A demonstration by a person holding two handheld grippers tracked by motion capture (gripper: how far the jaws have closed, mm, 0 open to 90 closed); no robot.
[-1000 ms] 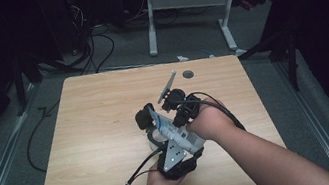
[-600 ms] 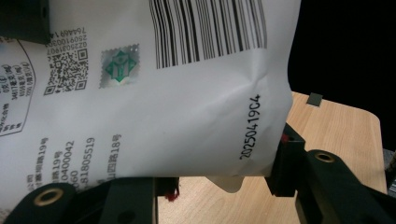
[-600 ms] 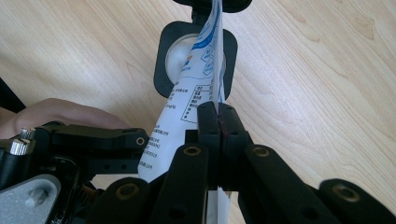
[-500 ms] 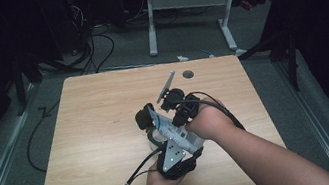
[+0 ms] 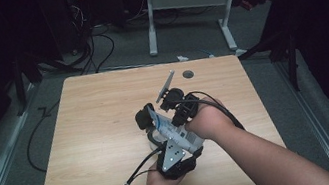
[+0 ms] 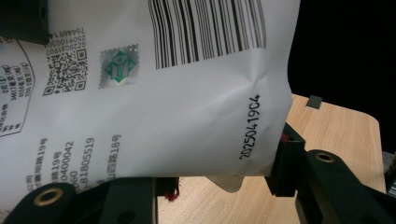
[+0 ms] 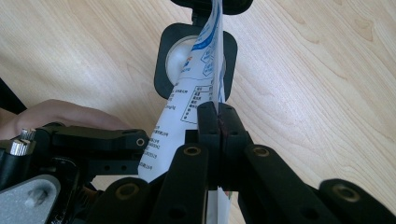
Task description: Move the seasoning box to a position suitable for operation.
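A white packet (image 5: 161, 122) with blue print, a barcode and a date code (image 6: 163, 102) is held up over the middle of the wooden table (image 5: 95, 114). My left gripper (image 6: 224, 182) has a jaw on each side of the packet's lower part, and the packet is creased against the right pad. It comes up from the near edge in the high view as my left gripper (image 5: 155, 127). My right gripper (image 7: 218, 112) is shut on the thin edge of the packet (image 7: 205, 44). It reaches in from the right in the high view, where my right gripper (image 5: 172, 111) meets the packet.
A black rounded-square object (image 7: 194, 60) with a pale round centre lies on the table under the packet. A small round hole (image 5: 188, 74) sits near the table's far edge. Cables (image 5: 94, 48) and a desk frame (image 5: 189, 7) are on the floor beyond.
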